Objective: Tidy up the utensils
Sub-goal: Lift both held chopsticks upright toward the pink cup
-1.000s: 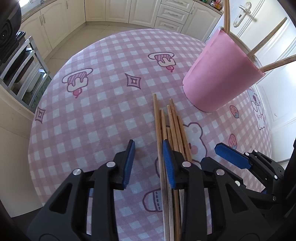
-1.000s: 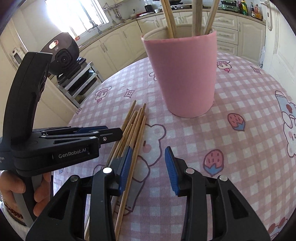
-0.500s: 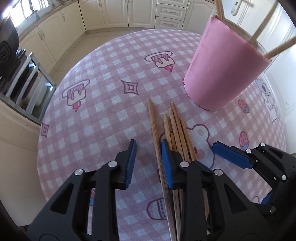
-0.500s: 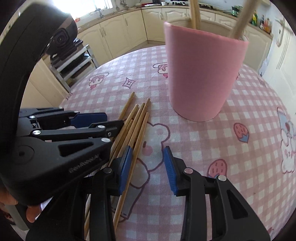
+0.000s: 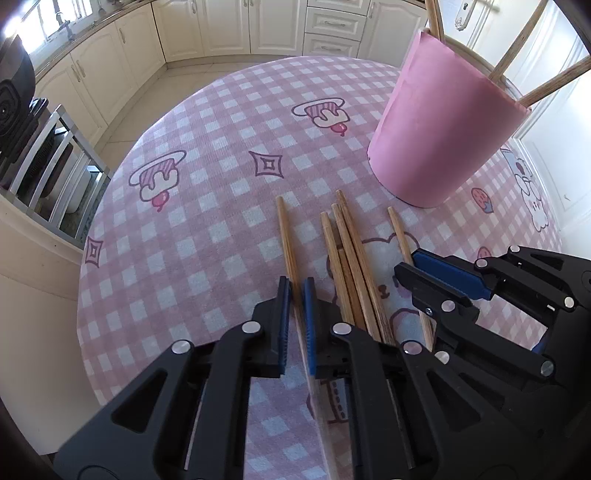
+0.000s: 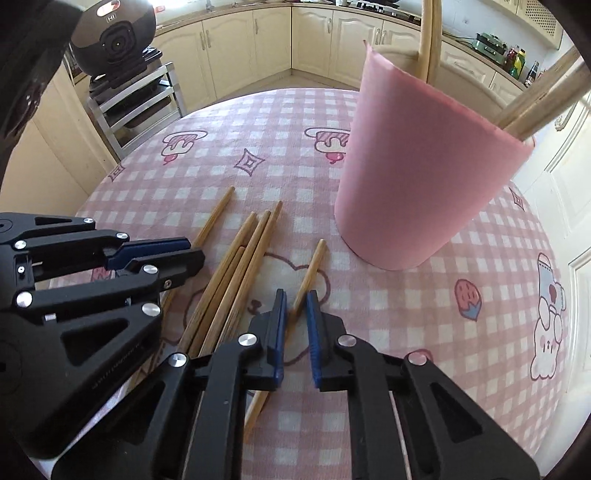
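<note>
Several wooden chopsticks [image 5: 351, 254] lie side by side on the pink checked tablecloth [image 5: 207, 206]. My left gripper [image 5: 295, 288] is shut on the leftmost chopstick [image 5: 286, 229], low over the cloth. My right gripper [image 6: 295, 299] is shut on the rightmost chopstick [image 6: 312, 266], which has swung apart from the bundle [image 6: 236, 266]. A tall pink cup [image 5: 439, 136] stands behind the chopsticks with three chopsticks [image 5: 517, 37] in it; it also shows in the right wrist view [image 6: 417, 177]. Each gripper shows in the other's view, the right [image 5: 436, 273] and the left [image 6: 155, 251].
The round table's edge [image 5: 88, 266] curves close on the left. A metal rack [image 6: 129, 99] with a black appliance [image 6: 114, 40] stands beyond it. Cream kitchen cabinets [image 5: 229, 26] line the far wall, and a white door [image 5: 554, 110] is at the right.
Both grippers have closed, each on one chopstick. The left one and the right one have each been drawn sideways out of the bundle. Both grippers moved forward.
</note>
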{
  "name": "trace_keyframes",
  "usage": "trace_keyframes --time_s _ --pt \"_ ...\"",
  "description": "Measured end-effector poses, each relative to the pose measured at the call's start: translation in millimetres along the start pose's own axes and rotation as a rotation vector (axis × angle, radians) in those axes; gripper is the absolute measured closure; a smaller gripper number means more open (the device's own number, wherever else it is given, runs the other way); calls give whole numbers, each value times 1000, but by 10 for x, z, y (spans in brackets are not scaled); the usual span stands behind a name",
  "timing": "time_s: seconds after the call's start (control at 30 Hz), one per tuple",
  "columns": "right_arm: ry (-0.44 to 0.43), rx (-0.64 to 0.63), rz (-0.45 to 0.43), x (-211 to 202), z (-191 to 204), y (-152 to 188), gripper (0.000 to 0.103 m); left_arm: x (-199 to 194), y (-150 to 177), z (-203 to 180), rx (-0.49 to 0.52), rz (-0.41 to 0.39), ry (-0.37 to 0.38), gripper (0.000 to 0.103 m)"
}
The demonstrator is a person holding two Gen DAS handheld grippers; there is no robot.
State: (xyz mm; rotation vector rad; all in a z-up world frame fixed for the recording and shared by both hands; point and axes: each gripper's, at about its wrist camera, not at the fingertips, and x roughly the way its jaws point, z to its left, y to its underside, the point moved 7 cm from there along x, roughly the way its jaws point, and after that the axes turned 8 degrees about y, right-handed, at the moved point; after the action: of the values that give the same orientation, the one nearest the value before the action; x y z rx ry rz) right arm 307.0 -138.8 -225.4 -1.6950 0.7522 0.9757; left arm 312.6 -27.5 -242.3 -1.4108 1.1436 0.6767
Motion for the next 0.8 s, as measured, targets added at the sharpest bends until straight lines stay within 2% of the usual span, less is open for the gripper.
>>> trace_keyframes --time_s 0.07,0.2,0.43,0.7,0.8 --pt "-16 20 -5 -2 -10 11 98 -24 23 5 -12 -1 25 97" --pt "-107 87 -12 -81 -97 53 98 -184 71 13 -45 -23 65 97" --pt "-210 144 -109 -565 -200 10 98 -699 1 -163 -34 -117 158 97" --pt "-251 165 -268 -1212 -337 -131 98 -1438 -145 -388 -4 -283 212 97" --pt "-232 157 -331 -1444 -382 -169 98 -1712 -156 -493 14 -345 232 97"
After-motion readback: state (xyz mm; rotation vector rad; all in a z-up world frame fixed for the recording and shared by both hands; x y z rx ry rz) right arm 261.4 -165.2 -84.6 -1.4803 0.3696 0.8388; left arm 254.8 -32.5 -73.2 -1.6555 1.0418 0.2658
